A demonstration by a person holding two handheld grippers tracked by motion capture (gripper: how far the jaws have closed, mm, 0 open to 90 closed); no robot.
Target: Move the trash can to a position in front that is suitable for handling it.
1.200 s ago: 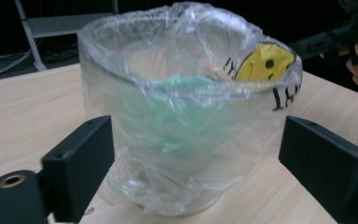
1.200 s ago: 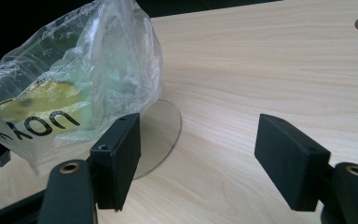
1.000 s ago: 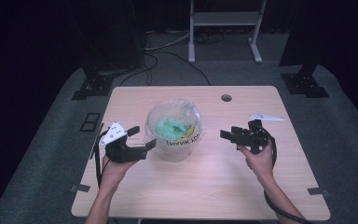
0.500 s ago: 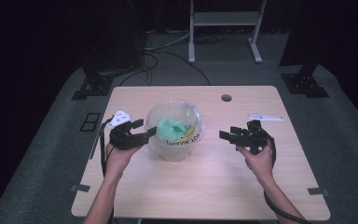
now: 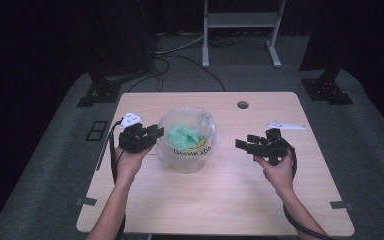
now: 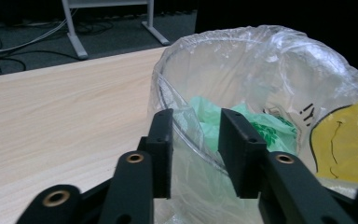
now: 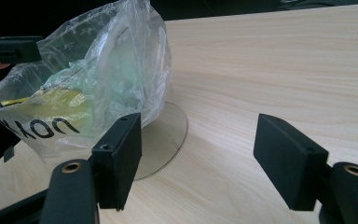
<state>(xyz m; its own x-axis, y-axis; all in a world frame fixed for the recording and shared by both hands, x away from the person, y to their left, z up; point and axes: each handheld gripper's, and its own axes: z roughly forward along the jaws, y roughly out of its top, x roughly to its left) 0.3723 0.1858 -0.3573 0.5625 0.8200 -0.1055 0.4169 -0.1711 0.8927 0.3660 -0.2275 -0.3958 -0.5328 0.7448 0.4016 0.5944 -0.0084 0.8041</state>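
Both hand-held grippers raised, 1 per hand

Left hand-held gripper (image 5: 156, 136): the 2 jaws have just been closing and stand narrowly apart, pointing right. Right hand-held gripper (image 5: 244, 145): jaws spread wide, pointing left. Both forearms enter from the bottom edge.

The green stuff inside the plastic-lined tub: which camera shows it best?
The left gripper view: the green stuff lies close, just beyond the jaws. The high view shows it small from above; the right gripper view gives a blur through plastic.
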